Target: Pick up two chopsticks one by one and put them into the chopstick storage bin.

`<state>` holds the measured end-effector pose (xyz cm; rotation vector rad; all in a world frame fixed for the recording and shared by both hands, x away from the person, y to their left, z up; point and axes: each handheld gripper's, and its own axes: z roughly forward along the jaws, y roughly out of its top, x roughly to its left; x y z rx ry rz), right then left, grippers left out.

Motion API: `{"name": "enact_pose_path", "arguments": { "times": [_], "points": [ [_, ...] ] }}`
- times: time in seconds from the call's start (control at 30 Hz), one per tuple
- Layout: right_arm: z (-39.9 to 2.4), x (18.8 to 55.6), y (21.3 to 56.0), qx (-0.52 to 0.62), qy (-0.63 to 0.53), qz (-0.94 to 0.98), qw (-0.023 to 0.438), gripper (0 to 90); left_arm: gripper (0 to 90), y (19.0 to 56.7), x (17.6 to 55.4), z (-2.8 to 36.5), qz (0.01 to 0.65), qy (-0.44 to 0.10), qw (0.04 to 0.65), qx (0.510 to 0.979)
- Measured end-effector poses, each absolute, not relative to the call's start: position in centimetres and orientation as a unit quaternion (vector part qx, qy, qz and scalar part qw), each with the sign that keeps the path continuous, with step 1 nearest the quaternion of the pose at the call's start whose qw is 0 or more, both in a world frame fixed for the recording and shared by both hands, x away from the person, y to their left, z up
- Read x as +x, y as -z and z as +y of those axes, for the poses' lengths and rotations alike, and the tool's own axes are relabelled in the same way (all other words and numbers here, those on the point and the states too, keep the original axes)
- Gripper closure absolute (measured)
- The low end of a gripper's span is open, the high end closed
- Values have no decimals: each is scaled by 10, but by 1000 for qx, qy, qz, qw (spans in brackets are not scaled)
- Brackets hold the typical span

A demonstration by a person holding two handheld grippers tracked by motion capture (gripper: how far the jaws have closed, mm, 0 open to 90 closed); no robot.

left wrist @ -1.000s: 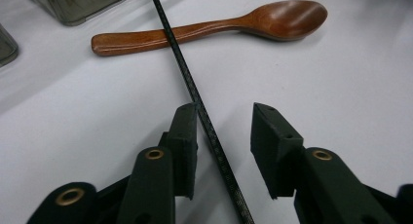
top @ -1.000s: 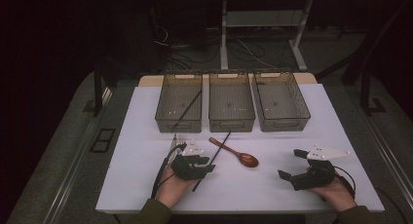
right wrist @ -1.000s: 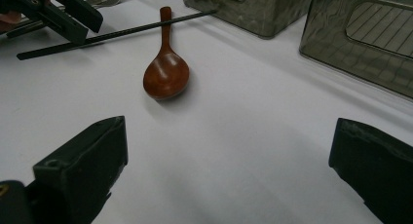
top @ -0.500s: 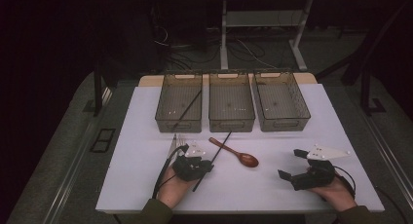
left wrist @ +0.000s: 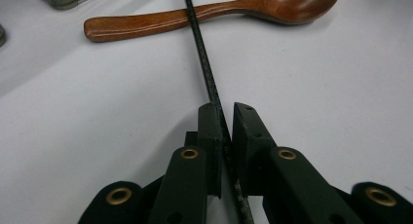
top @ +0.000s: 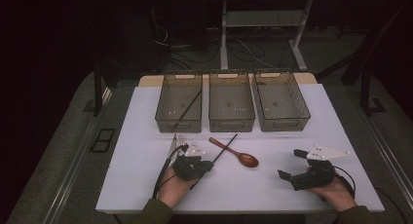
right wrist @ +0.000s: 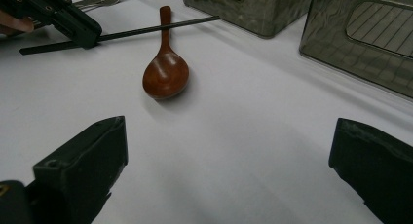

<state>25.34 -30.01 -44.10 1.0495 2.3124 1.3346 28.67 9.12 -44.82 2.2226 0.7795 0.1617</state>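
no writing is legible. the left gripper (left wrist: 224,131), jaws just closing, pinches the thin black chopstick (left wrist: 204,63), which runs from seven toward one o'clock over the brown wooden spoon (left wrist: 209,12). right gripper (right wrist: 224,151) gapes empty.

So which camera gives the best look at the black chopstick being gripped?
The left gripper view: the black chopstick runs between the left tool, crossing the wooden spoon. The high view shows it thin; the right gripper view shows it sidelong.

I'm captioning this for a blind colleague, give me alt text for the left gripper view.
The left gripper has just been closing its two black jaws on a thin black chopstick lying on the white table. Beyond it, the chopstick crosses over the handle of a wooden spoon.
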Motion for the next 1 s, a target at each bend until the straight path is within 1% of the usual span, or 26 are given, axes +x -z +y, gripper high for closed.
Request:
{"name": "enact_pose_path", "arguments": {
  "times": [0.03,0.07,0.2,0.33,0.8,1.0],
  "points": [
    [-300,253,441,362,-461,799,136,1,825,448,287,91,307,-62,383,869],
    [-300,253,441,363,-461,799,136,1,844,448,287,92,304,-63,381,871],
    [-300,253,441,362,-461,799,136,1,849,447,287,91,303,-63,379,872],
    [-300,253,441,363,-462,798,135,1,850,446,287,91,307,-60,381,870],
    [-300,253,441,363,-462,798,135,1,850,429,287,98,277,-46,404,871],
    [-301,253,441,363,-462,798,134,1,850,420,289,106,275,-45,409,869]
  ]
}}
